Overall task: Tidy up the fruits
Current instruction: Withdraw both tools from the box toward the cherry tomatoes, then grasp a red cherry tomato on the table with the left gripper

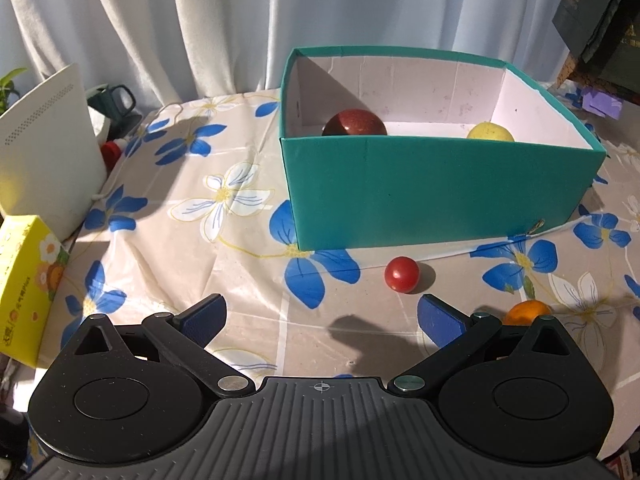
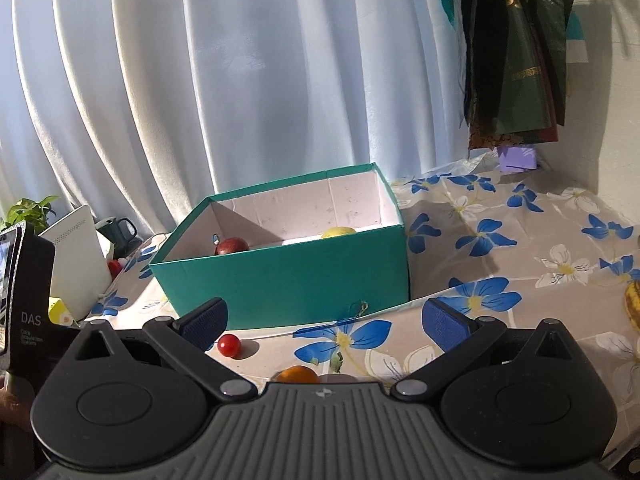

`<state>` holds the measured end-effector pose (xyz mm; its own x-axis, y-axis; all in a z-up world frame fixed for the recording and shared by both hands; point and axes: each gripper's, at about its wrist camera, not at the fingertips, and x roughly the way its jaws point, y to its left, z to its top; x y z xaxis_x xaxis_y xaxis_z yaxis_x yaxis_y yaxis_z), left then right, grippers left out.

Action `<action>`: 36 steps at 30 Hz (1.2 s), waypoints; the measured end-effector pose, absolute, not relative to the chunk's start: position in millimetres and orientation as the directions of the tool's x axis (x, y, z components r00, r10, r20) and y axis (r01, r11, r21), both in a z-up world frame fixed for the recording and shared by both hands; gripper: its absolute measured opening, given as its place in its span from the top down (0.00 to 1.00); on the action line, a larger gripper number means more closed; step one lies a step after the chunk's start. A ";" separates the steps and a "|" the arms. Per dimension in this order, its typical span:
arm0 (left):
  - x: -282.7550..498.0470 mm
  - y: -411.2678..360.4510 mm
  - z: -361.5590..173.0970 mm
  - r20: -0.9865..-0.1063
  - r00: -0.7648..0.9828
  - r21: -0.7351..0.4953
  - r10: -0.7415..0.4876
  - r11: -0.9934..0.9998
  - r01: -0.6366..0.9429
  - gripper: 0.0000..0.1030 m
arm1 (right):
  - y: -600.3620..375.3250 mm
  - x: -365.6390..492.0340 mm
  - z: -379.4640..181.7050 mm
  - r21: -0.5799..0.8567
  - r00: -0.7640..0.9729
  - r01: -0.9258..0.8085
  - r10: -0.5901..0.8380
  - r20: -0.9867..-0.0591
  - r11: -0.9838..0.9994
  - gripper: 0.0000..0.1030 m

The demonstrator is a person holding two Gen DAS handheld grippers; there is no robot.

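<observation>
A teal box stands on the flowered tablecloth and holds a dark red apple at its left and a yellow fruit at its right. In front of the box lie a small red tomato and an orange fruit, the latter partly behind my left gripper's right finger. My left gripper is open and empty, just short of the tomato. In the right wrist view the box, apple, yellow fruit, tomato and orange show again. My right gripper is open, hovering over the orange.
A white slotted device, a dark green mug and a yellow carton sit at the table's left. Curtains hang behind. Dark bags hang at the right wall. A yellow object lies at the right edge.
</observation>
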<state>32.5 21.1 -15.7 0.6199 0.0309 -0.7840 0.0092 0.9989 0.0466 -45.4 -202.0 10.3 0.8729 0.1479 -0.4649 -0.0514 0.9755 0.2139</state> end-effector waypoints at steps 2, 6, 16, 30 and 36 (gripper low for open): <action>31.9 21.1 -18.8 -0.791 0.611 0.031 0.022 1.000 0.003 0.00 | -202.7 -49.8 10.8 0.200 0.880 -0.035 0.125 -0.458 0.979 0.00; 33.9 25.6 -27.6 -0.798 0.602 0.014 0.036 0.999 -0.041 0.00 | -203.1 -54.9 7.4 0.177 0.883 -0.026 0.105 -0.458 0.984 0.00; 47.7 5.1 -44.4 -0.739 0.660 0.152 0.136 0.988 -0.033 0.00 | -205.9 -53.1 -5.2 0.152 0.859 -0.008 0.084 -0.505 0.988 0.00; 55.8 -21.4 -50.0 -0.701 0.713 0.088 -0.023 0.989 0.119 0.00 | -214.5 -36.3 -24.6 0.167 0.823 0.048 0.055 -0.565 0.985 0.00; 61.3 -26.8 -58.0 -0.710 0.704 0.082 -0.040 0.987 0.138 0.00 | -214.4 -27.3 -27.8 0.166 0.812 0.050 0.057 -0.580 0.985 0.00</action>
<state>61.3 -26.8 -58.0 0.7036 -0.0395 -0.7095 0.1378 0.9871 0.0817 -27.3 -214.4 -27.8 0.8124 0.0572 -0.5802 0.0496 0.9848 0.1665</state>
